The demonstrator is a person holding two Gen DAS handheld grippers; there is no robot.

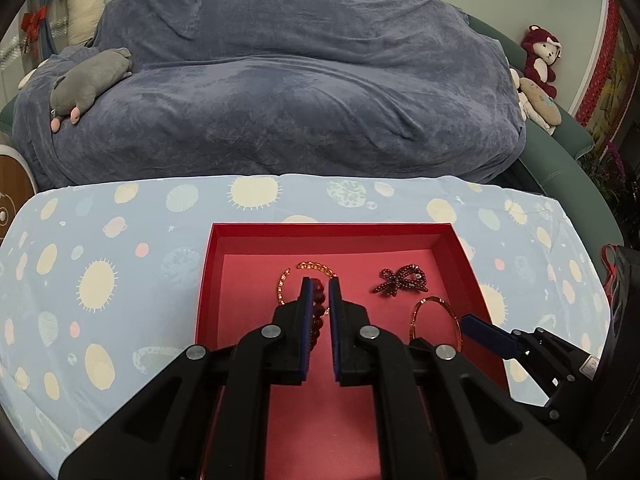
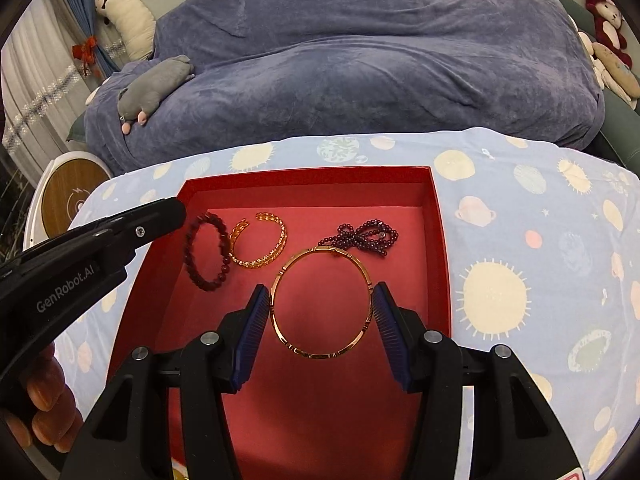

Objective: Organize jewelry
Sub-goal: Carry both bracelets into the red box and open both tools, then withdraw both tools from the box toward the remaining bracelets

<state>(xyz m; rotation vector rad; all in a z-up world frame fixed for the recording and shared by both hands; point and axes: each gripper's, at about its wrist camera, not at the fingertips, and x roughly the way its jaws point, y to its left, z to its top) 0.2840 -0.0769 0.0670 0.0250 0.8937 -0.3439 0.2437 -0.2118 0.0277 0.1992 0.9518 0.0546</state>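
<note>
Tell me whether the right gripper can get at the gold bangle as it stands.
Probably yes. The right gripper is open, its jaws on either side of the gold bangle, which lies flat in the red box. Nothing sits between them.

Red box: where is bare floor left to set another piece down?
The red box has bare floor along the near side, below the gold bangle, and a strip under the far wall. The middle is crowded: red bead bracelet, gold cuff, dark bead strand.
</note>
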